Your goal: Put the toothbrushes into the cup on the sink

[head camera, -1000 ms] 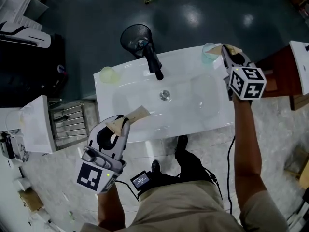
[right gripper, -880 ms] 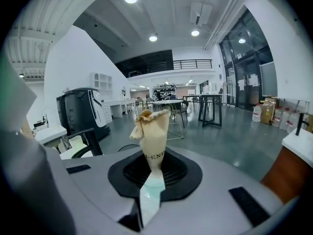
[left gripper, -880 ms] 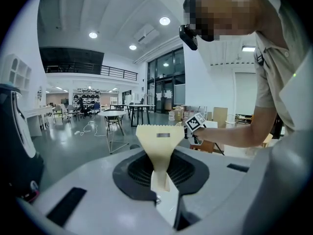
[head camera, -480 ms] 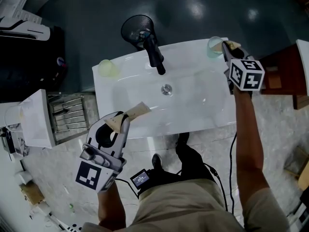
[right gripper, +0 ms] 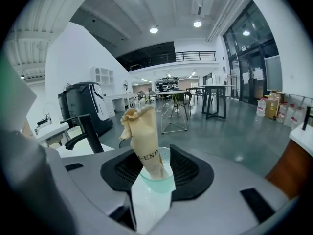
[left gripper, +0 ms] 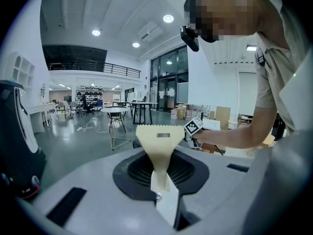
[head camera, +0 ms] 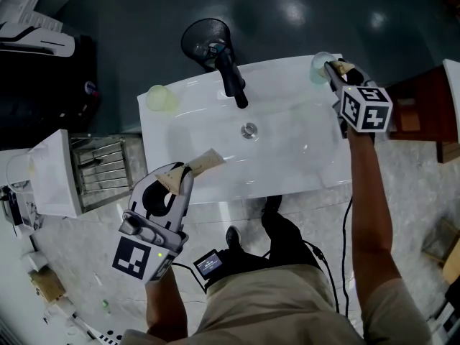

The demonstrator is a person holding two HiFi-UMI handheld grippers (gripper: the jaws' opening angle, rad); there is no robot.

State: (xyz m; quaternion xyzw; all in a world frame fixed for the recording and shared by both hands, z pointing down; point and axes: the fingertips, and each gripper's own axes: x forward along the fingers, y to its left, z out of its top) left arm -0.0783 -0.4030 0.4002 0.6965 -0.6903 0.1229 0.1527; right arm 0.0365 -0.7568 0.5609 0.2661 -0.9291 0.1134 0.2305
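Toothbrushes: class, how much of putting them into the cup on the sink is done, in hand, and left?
Done: one wrapped toothbrush stands in the teal cup at the sink's back corner; the right tool's jaws have just been opening and do not press it. In hand: the left tool grips a second wrapped toothbrush by the sink's front edge. Left: get that one into the cup.

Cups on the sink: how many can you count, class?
2. A yellow-green cup stands at the sink's far left corner; a teal cup at its far right corner. None seems hidden.
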